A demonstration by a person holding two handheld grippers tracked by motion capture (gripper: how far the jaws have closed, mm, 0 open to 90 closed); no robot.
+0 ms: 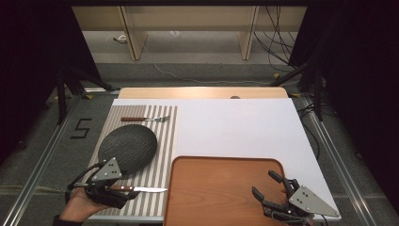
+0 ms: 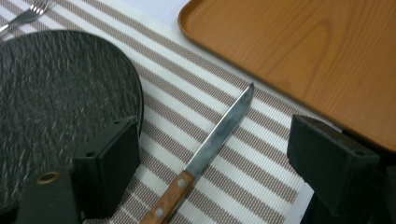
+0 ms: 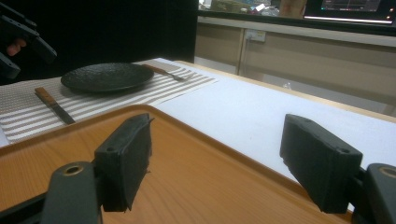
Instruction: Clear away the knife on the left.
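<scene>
A wooden-handled knife [image 1: 141, 189] [image 2: 219, 135] lies flat on the striped placemat [image 1: 167, 141], blade pointing toward the wooden tray [image 1: 221, 188]. My left gripper [image 1: 115, 188] [image 2: 217, 163] hovers over the knife's handle end, open, its jaws wide on either side of the knife and not touching it. A dark round plate [image 1: 128, 146] [image 2: 56, 102] sits just beyond on the mat. Over the tray's [image 3: 187, 177] near right corner, my right gripper [image 1: 265, 183] [image 3: 224, 163] is open and holds nothing.
A fork [image 1: 146, 119] [image 3: 168, 72] lies at the far end of the placemat behind the plate [image 3: 106, 76]. A white cover [image 1: 235, 127] spans the table right of the mat. Tripod legs and cables stand on the floor around the table.
</scene>
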